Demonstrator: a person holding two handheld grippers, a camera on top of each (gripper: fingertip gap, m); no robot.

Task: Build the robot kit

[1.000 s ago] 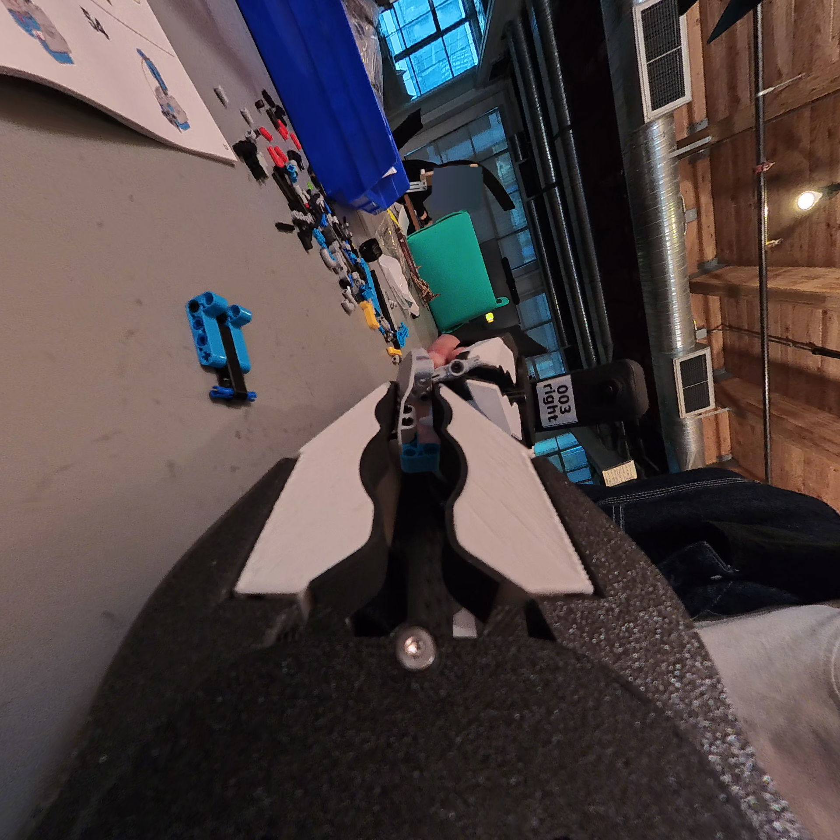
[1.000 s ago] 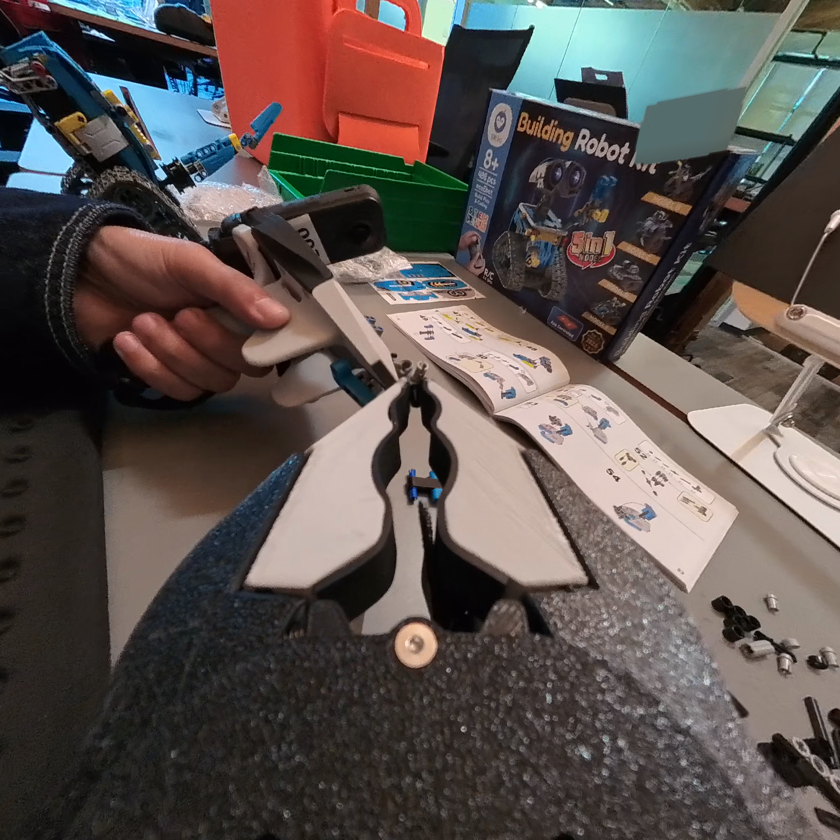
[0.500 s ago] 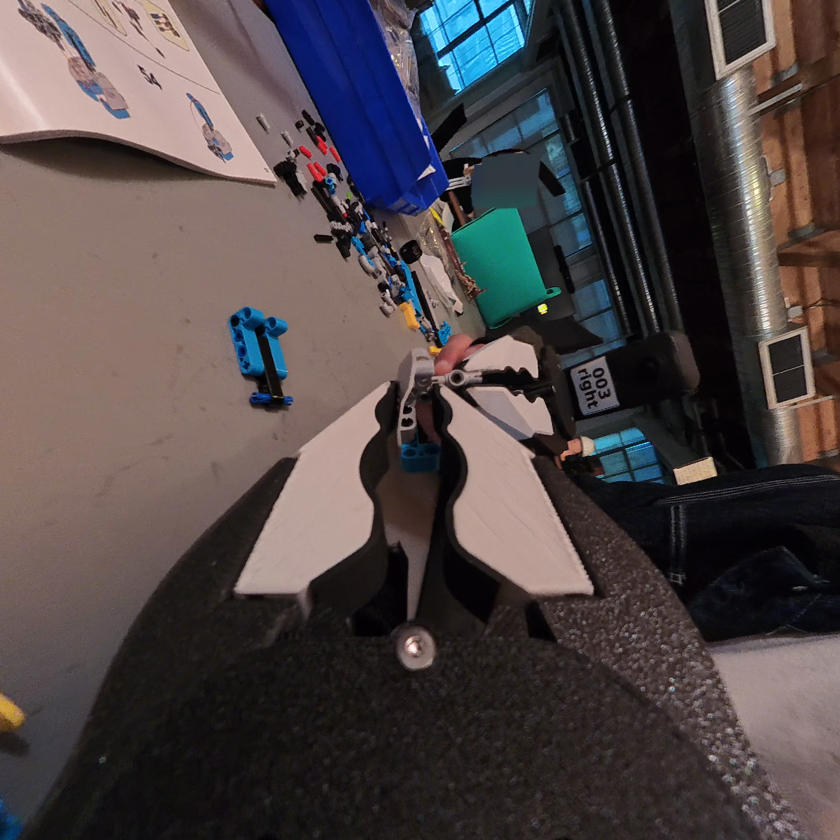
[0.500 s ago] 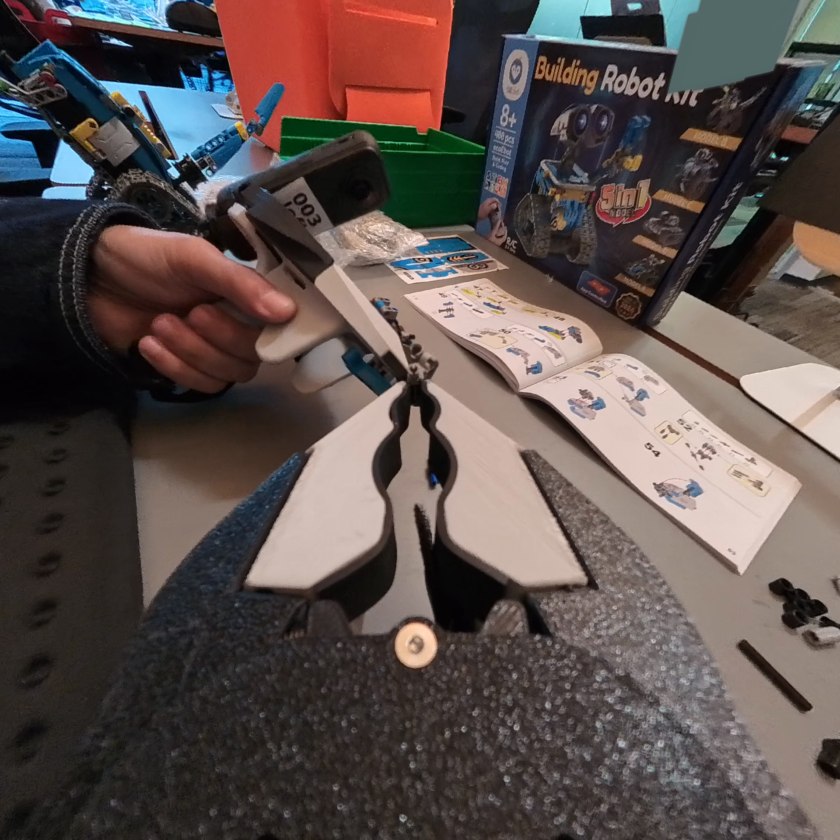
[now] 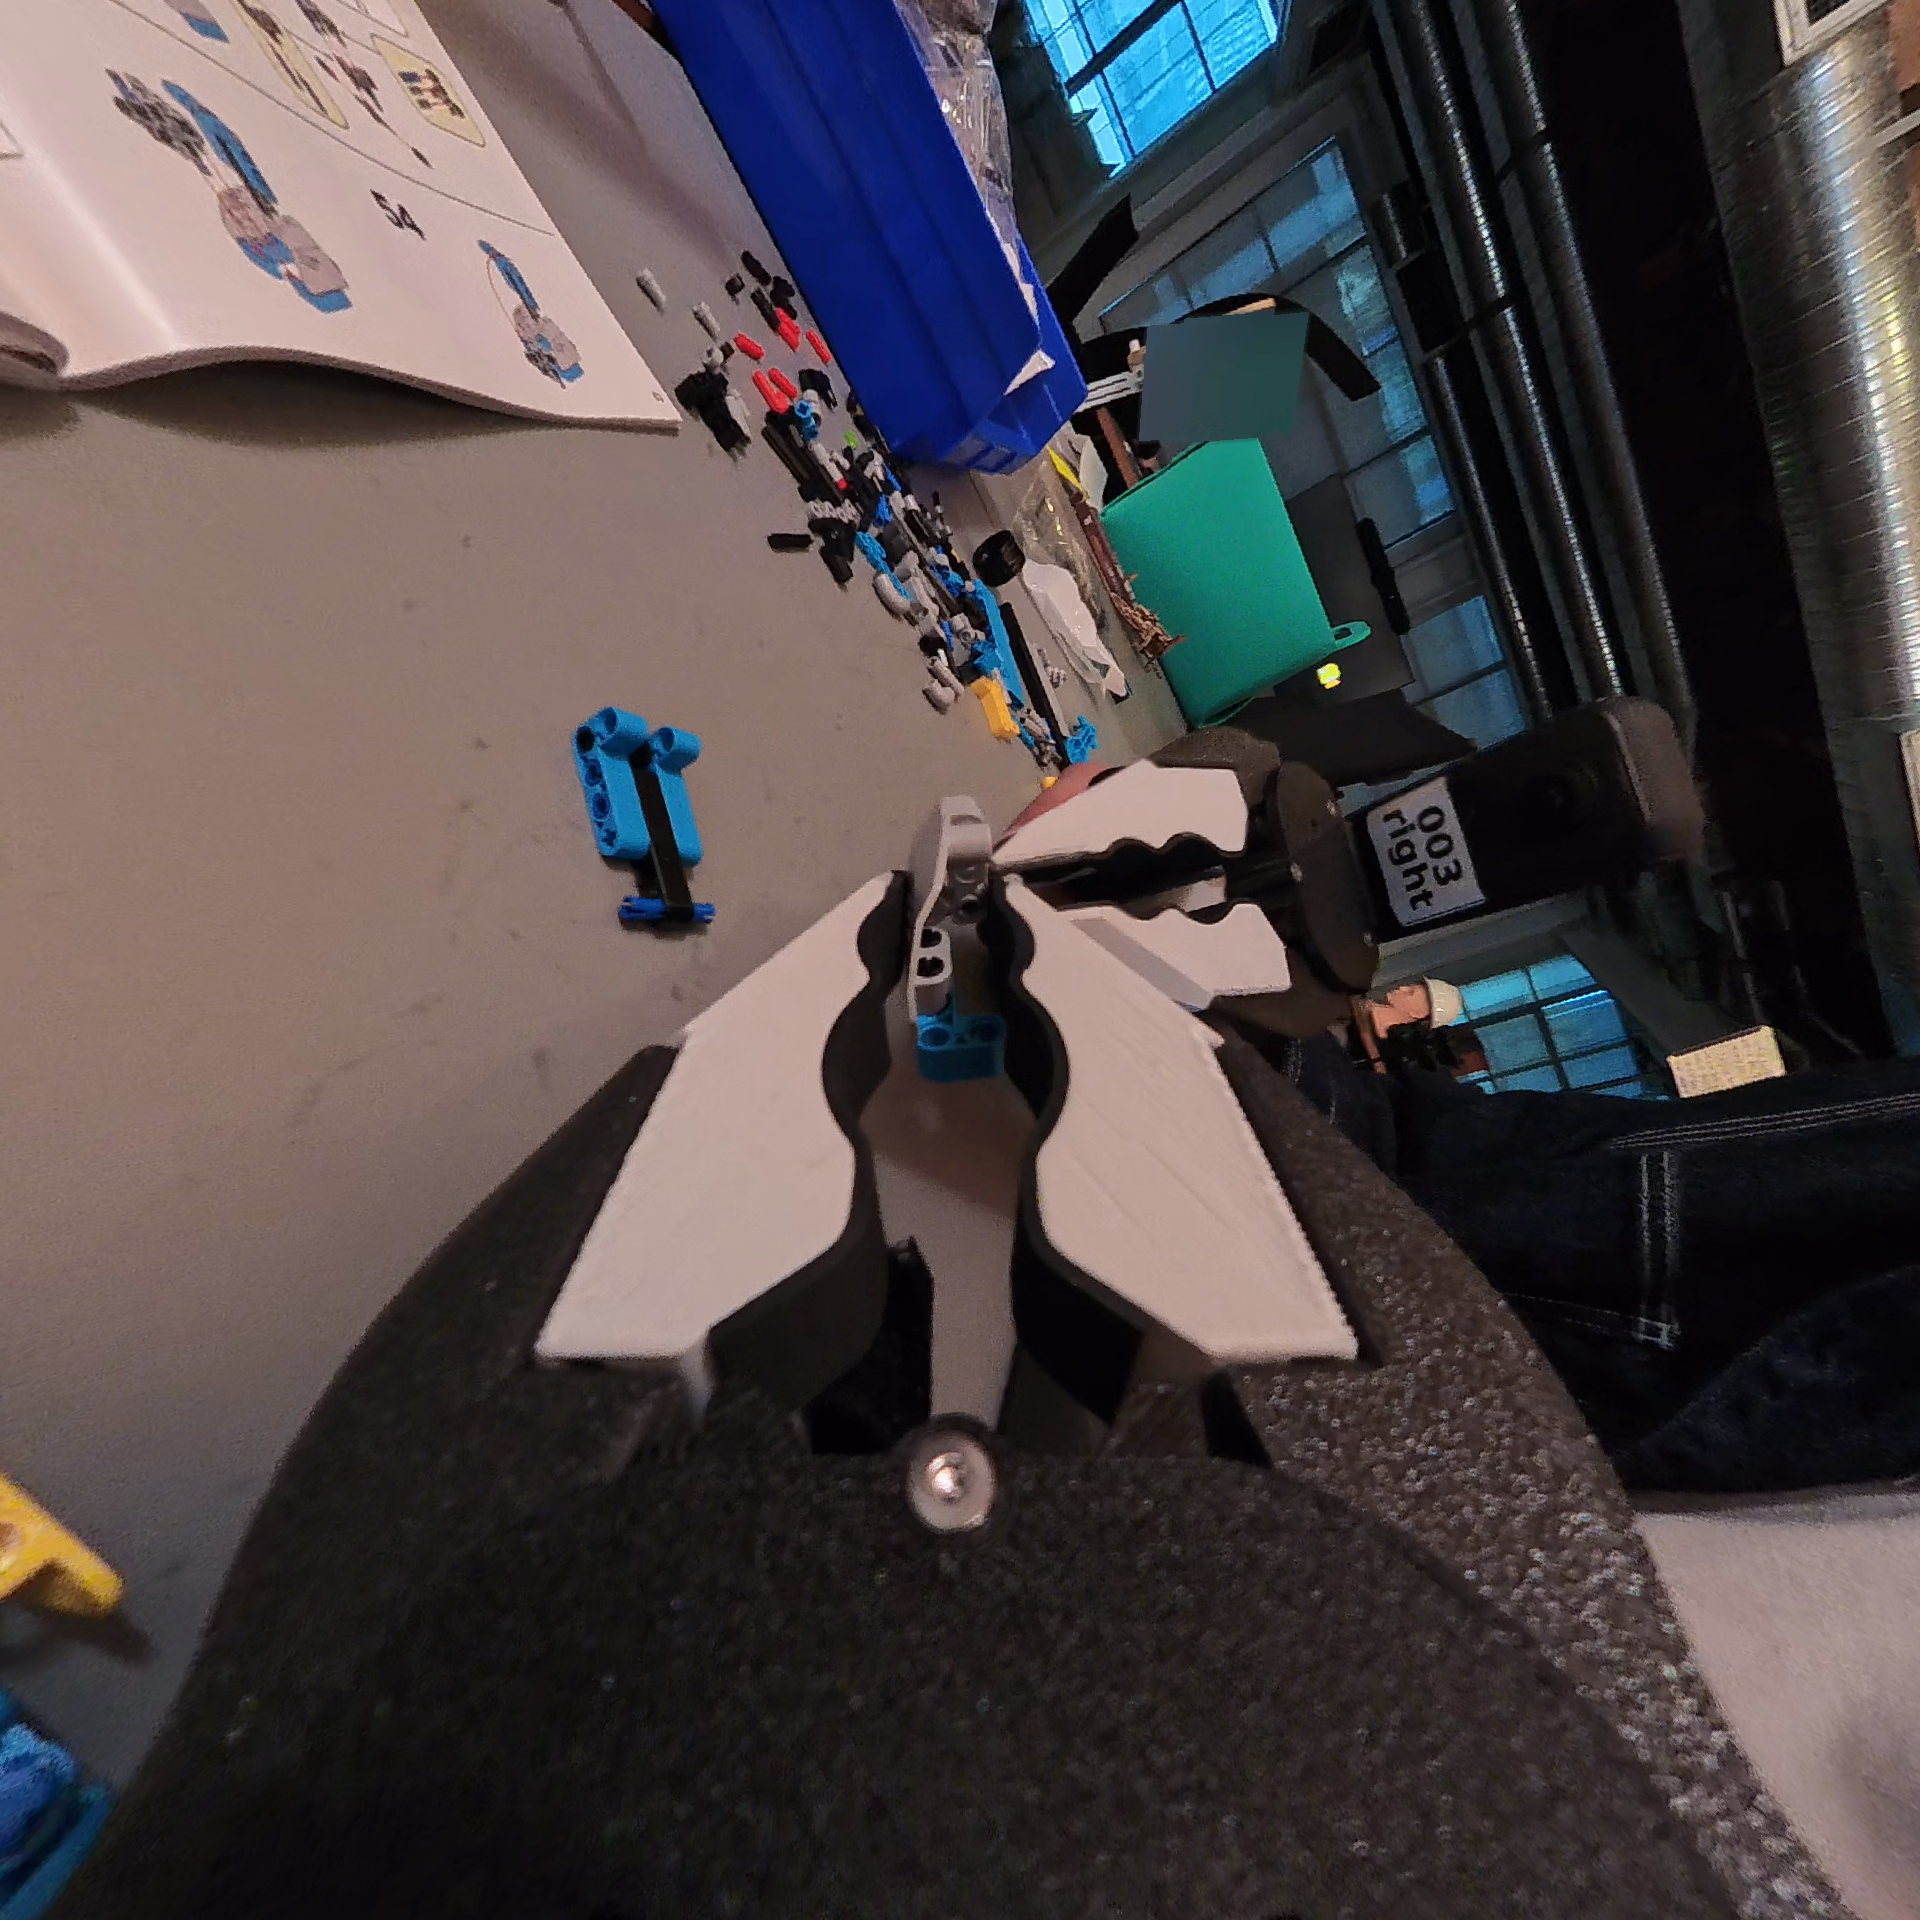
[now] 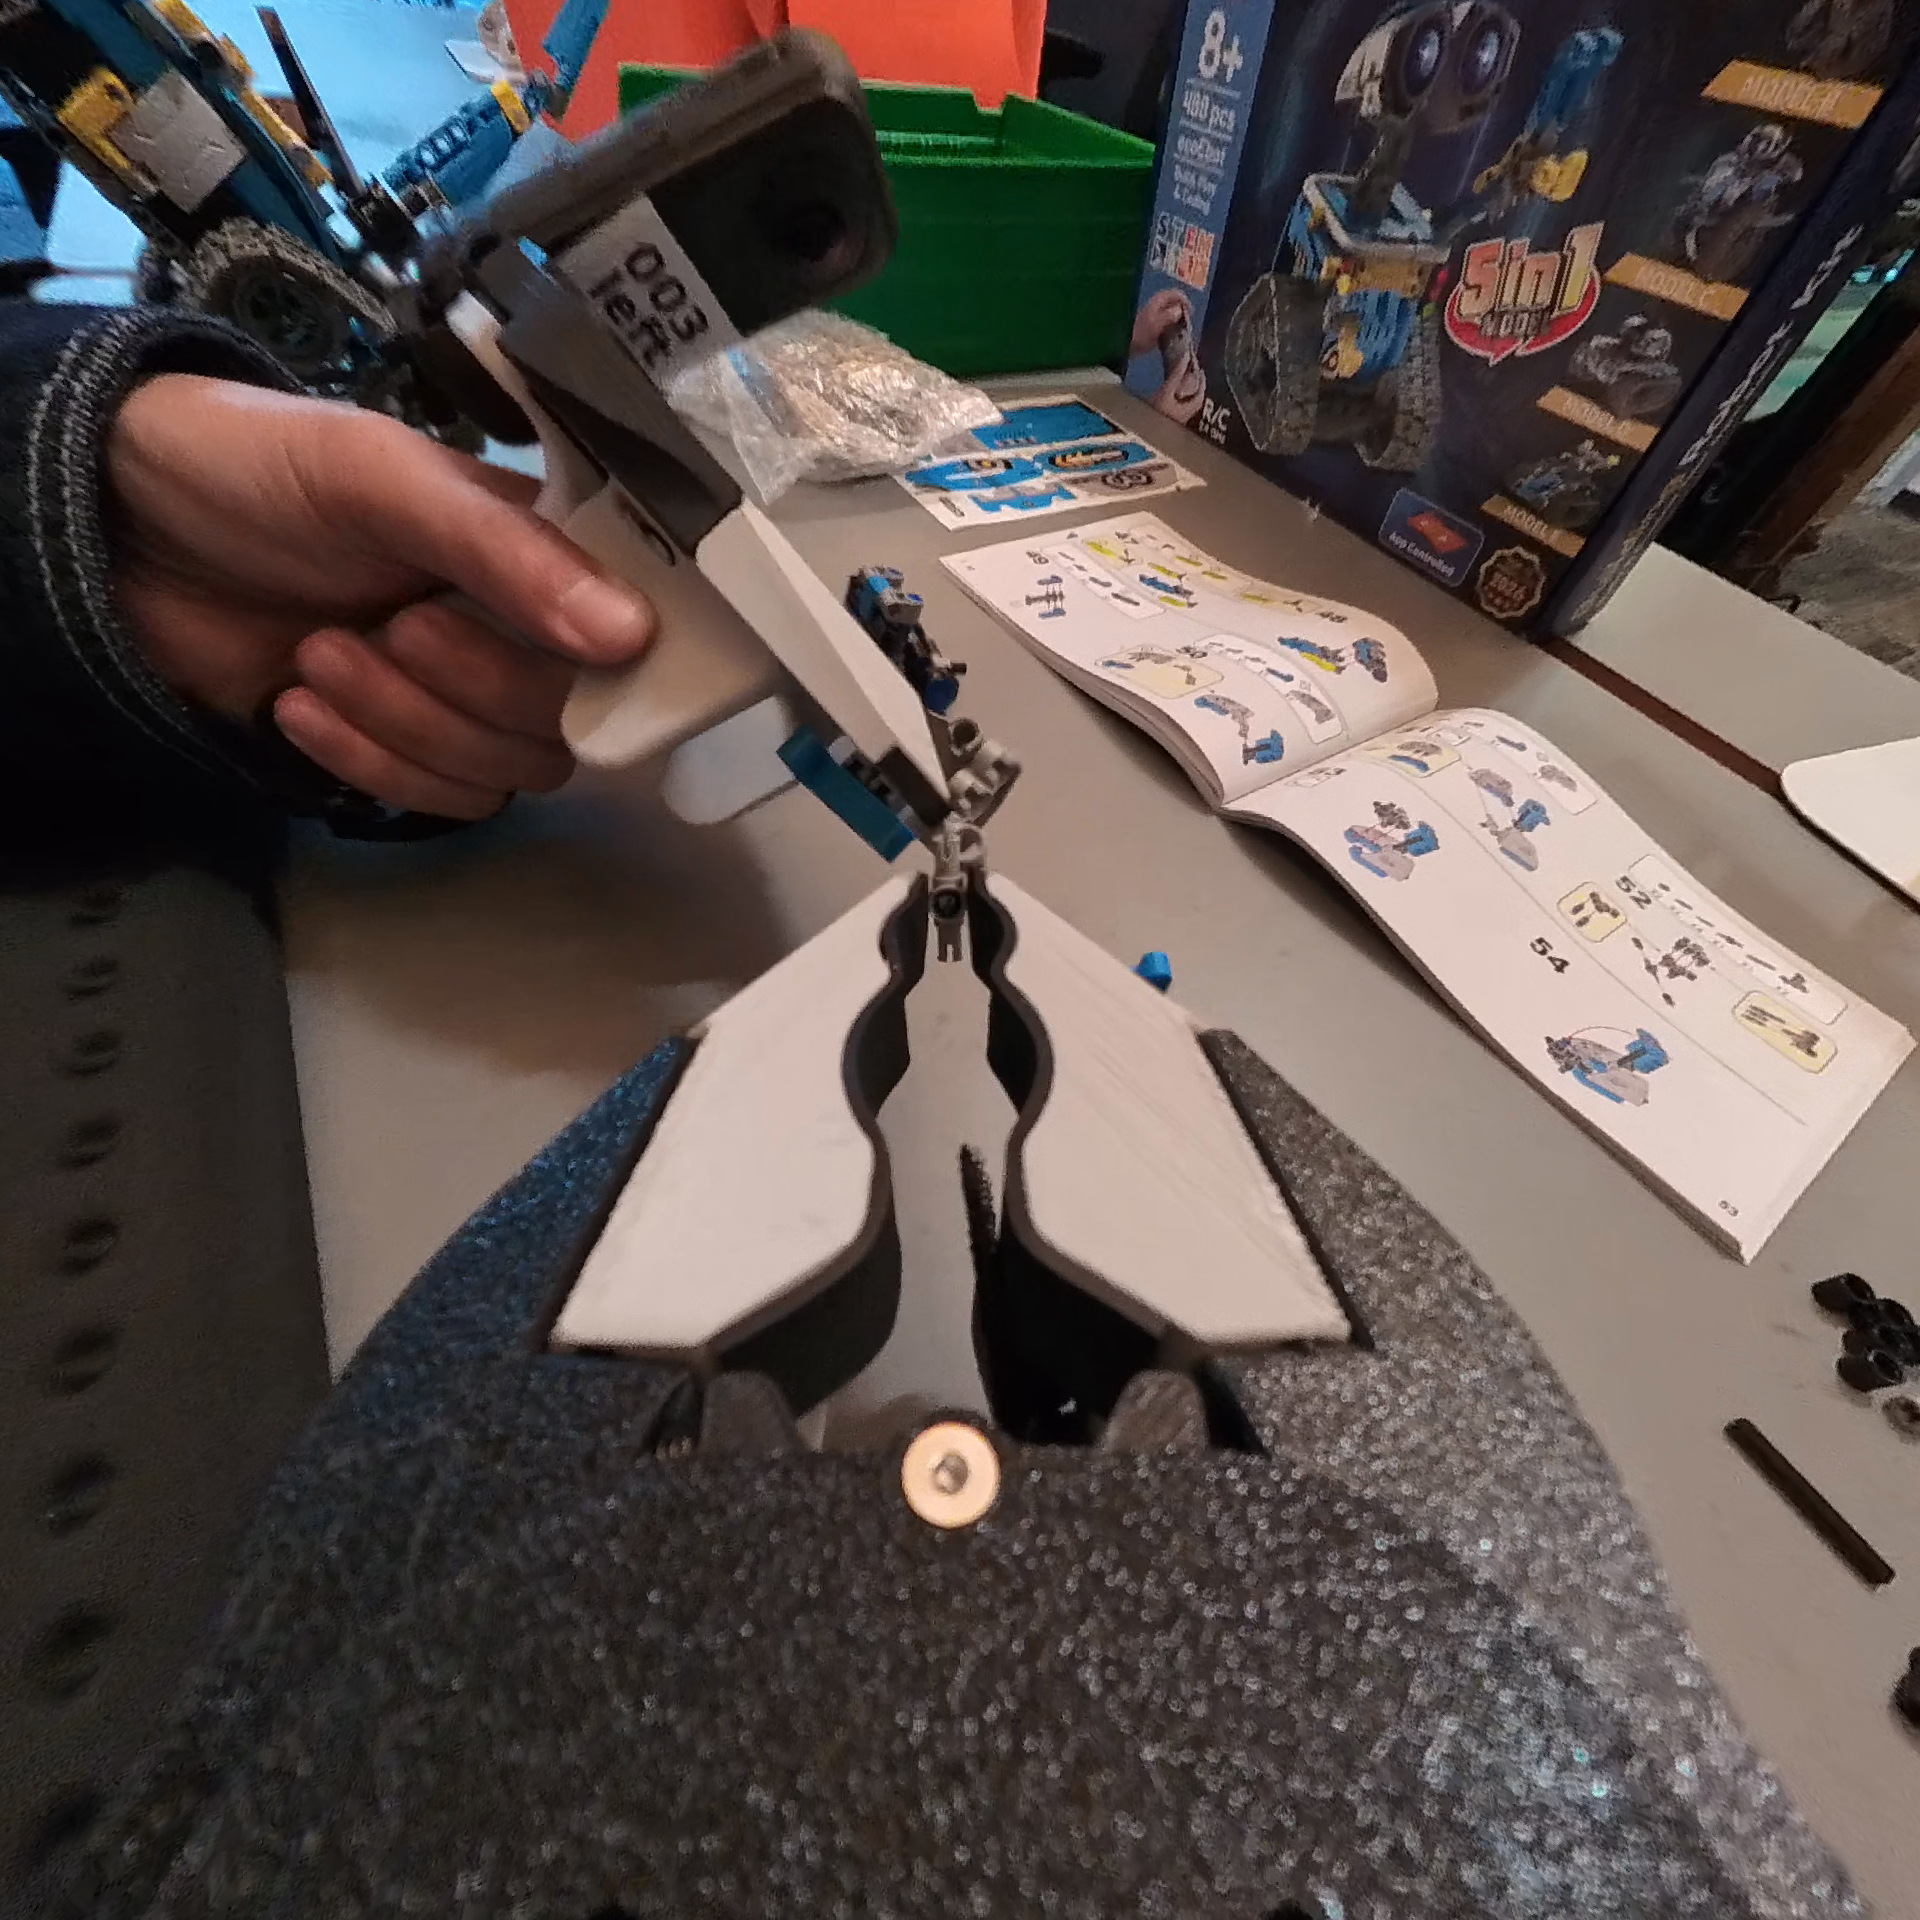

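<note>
Two grippers meet above my table (image 6: 1195, 790). My left gripper (image 5: 951, 894) clamps a grey-and-blue brick assembly (image 5: 948, 966); my right gripper (image 6: 951, 896) pinches a small grey connector (image 6: 948, 914). Misalignment could pop either piece loose.

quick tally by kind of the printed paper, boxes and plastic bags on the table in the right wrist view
open instruction booklet: 1
sticker sheet: 1
printed kit box: 1
clear plastic bag: 1
total: 4
</note>
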